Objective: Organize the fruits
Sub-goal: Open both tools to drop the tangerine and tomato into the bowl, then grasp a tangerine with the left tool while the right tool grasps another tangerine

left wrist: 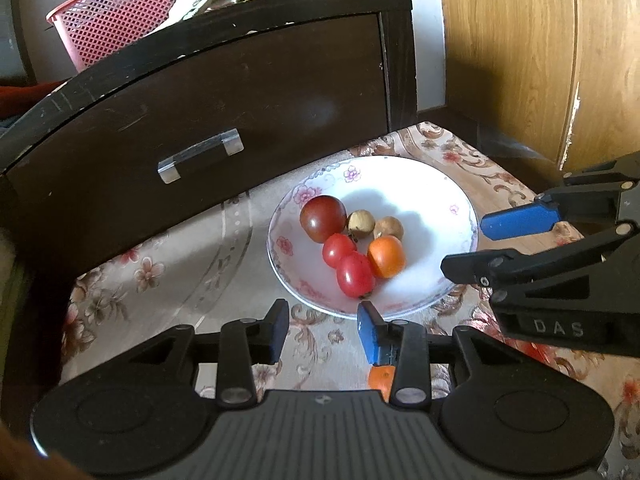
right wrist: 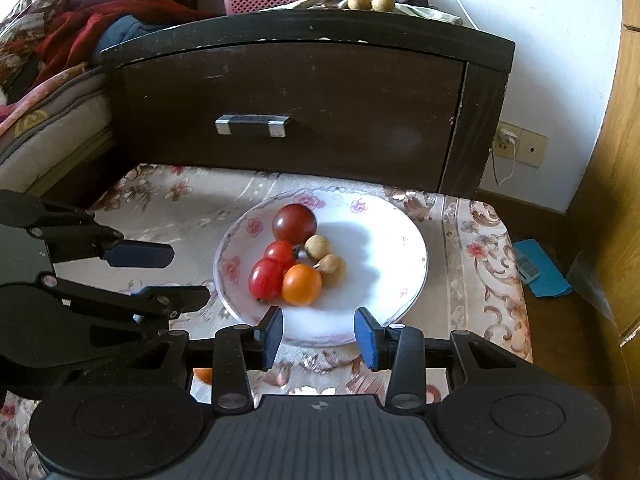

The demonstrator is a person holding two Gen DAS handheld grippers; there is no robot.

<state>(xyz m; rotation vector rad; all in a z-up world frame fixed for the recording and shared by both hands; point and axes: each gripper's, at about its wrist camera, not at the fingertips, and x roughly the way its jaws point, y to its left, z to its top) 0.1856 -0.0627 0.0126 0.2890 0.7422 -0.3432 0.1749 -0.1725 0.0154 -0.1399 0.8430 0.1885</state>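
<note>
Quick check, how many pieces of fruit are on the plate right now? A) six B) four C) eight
A: the plate holds one dark red tomato, two red tomatoes, one orange tomato and two small brown fruits; both grippers are open and empty.

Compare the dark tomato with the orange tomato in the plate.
The dark tomato is deep red-brown; the orange tomato is bright orange. The dark tomato looks the larger of the two. The dark tomato sits toward the drawer side of the plate; the orange tomato sits nearer the tongs. Both are round, glossy, and ungripped in the same pile.
</note>
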